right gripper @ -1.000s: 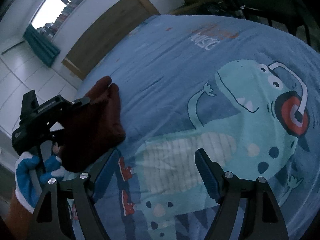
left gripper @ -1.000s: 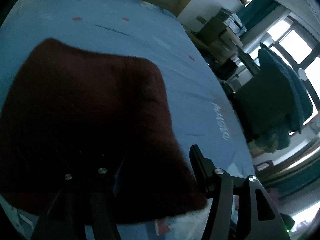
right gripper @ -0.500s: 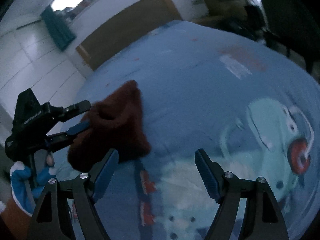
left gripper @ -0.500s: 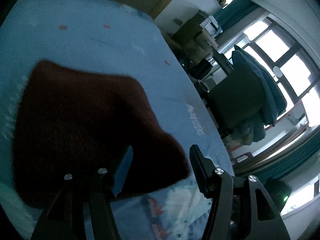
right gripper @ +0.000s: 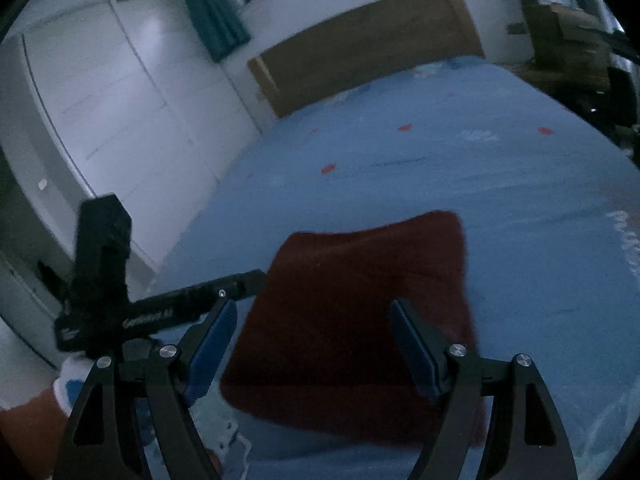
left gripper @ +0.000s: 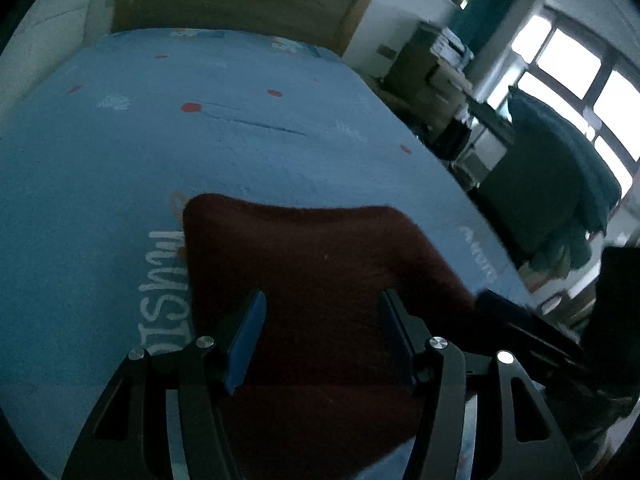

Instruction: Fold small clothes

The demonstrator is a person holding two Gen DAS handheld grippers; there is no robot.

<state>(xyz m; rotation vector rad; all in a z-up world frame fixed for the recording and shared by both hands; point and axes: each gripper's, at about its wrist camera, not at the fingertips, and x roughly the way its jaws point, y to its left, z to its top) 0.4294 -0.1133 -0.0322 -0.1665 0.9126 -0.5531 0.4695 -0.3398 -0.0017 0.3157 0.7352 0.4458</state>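
A dark red knitted garment lies folded flat on the blue printed bedsheet. It also shows in the right wrist view. My left gripper is open, its jaws standing wide above the garment's near part. My right gripper is open too, over the garment's near edge. The left gripper's body shows at the left of the right wrist view, beside the garment's left edge. The right gripper's body shows at the right of the left wrist view.
A wooden headboard stands at the far end of the bed. White wardrobe doors are left of the bed. A dark chair draped with teal cloth, boxes and a window are on the right side.
My left gripper was holding the garment and has let it go; its jaws now stand open. The garment has settled flat. Both grippers have swung in over it from either side.
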